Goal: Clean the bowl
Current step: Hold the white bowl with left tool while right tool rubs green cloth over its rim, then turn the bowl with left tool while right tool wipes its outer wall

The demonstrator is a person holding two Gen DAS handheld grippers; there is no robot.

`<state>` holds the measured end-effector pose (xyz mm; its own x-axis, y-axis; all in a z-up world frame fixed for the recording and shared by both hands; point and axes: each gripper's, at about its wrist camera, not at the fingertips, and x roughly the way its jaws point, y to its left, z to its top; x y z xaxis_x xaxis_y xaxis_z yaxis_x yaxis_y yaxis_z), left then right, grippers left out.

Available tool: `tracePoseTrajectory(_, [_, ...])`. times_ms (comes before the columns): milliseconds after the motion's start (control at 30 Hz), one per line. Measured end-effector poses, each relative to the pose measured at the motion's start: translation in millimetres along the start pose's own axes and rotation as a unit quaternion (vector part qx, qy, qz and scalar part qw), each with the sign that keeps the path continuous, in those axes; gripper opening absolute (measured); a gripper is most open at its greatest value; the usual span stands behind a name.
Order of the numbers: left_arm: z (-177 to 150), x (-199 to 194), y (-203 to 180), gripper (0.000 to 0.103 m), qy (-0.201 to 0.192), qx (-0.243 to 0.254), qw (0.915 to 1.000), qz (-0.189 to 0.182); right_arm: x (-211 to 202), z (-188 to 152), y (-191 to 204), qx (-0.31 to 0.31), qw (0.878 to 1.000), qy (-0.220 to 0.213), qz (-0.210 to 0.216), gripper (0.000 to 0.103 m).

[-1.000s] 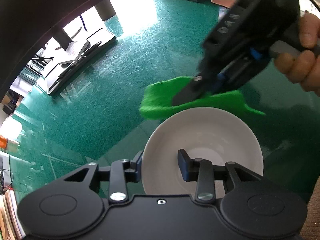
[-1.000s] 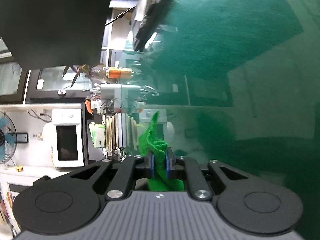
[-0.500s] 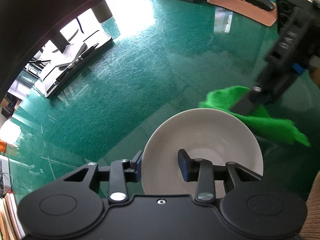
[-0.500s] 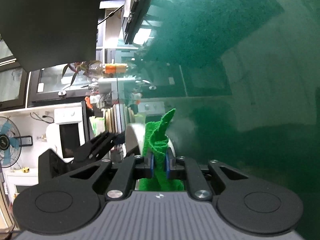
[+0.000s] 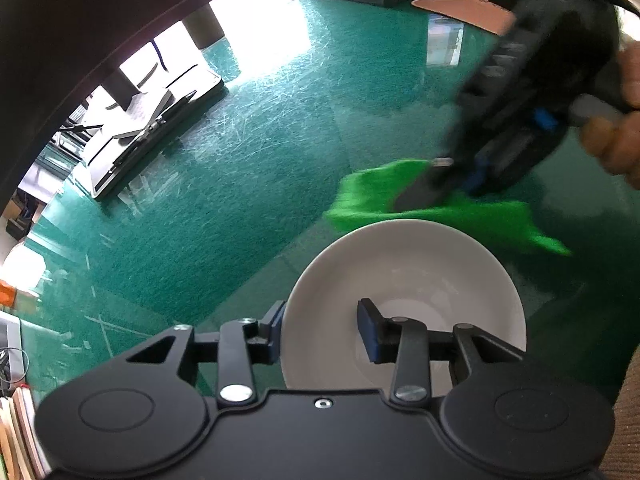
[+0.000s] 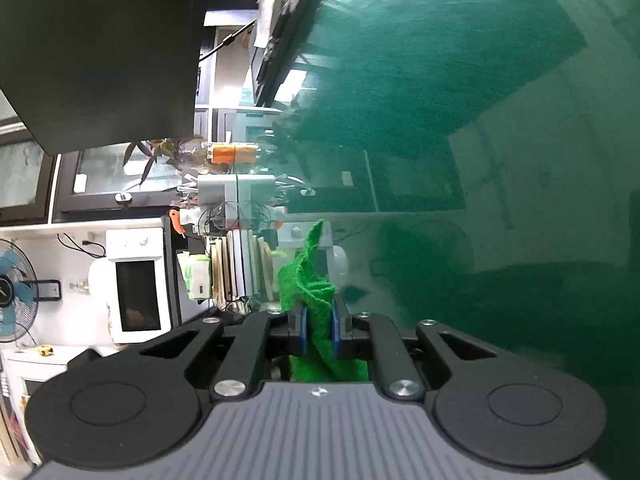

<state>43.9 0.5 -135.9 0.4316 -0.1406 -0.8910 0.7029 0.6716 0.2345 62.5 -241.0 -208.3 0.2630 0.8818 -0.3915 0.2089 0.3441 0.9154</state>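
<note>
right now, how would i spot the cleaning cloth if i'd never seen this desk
Find the dark green glass tabletop and the white bowl that the left gripper clamps by its rim. Just past the bowl's far rim, the right gripper pinches a crumpled cloth. It is the only bright green, fuzzy, soft thing there.

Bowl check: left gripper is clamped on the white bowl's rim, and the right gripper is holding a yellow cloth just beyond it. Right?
Not quite: the cloth is green, not yellow, as both wrist views show. The left gripper does clamp the bowl rim, and the right gripper holds that cloth beyond it.
</note>
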Motion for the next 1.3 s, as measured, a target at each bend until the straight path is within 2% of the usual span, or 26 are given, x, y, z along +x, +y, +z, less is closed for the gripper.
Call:
tracePoseTrajectory(133, [0.4,-0.3,0.6,0.038,0.000,0.003,1.0000,-0.001,-11.3,-14.2,-6.2,0.008,1.000,0.009,-0.001,0.013])
tracePoseTrajectory(367, [0.5,-0.7,0.2,0.038,-0.001,0.002,1.0000,0.002,18.6,14.3,8.9,-0.017,1.000,-0.004,-0.018,0.011])
tracePoseTrajectory(533, [0.0,-1.2,-0.7,0.038,-0.003,0.000,1.0000,0.004,35.4,21.1,21.2,-0.042,0.999,0.001,-0.027,0.011])
tracePoseTrajectory(700, [1.8,-0.4,0.7,0.039,-0.006,0.007,0.9999,-0.005,11.1,7.6,7.9,-0.022,1.000,-0.005,-0.021,0.011])
tracePoseTrajectory(800, [4.1,1.6,3.7,0.044,-0.013,0.009,0.9998,-0.013,-6.9,-9.2,-1.2,-0.010,1.000,0.003,-0.016,0.011])
tracePoseTrajectory(867, [5.4,3.5,6.3,0.047,-0.020,-0.002,0.9997,-0.016,-12.5,-17.5,-3.7,-0.009,1.000,0.010,-0.012,0.011])
tracePoseTrajectory(1000, [5.5,5.2,19.0,0.053,-0.007,-0.072,0.9973,-0.016,-17.0,-20.9,-8.8,0.006,1.000,-0.002,-0.004,0.012])
tracePoseTrajectory(1033, [0.6,-0.5,23.8,0.059,-0.010,-0.113,0.9935,-0.004,-18.4,-20.3,-9.3,0.007,1.000,-0.006,-0.004,0.012])
tracePoseTrajectory(1067, [-1.4,-2.9,25.5,0.072,-0.012,-0.127,0.9919,0.000,-21.2,-20.1,-10.8,0.012,1.000,-0.015,-0.003,0.012])
tracePoseTrajectory(1100, [-4.7,-7.1,27.1,0.077,-0.014,-0.149,0.9887,0.006,-23.1,-20.6,-11.6,0.015,1.000,-0.020,-0.001,0.012])
tracePoseTrajectory(1133, [-15.0,-18.1,28.9,0.084,-0.027,-0.207,0.9779,0.014,-24.6,-20.6,-12.4,0.017,1.000,-0.023,0.000,0.012])
tracePoseTrajectory(1267, [-33.9,-29.1,24.3,0.084,-0.023,-0.307,0.9512,0.023,-28.6,-21.6,-15.3,0.024,0.999,-0.034,-0.002,0.012])
tracePoseTrajectory(1300, [-36.3,-28.9,21.9,0.084,-0.020,-0.318,0.9477,0.020,-28.6,-21.6,-14.1,0.022,0.999,-0.035,-0.002,0.012])
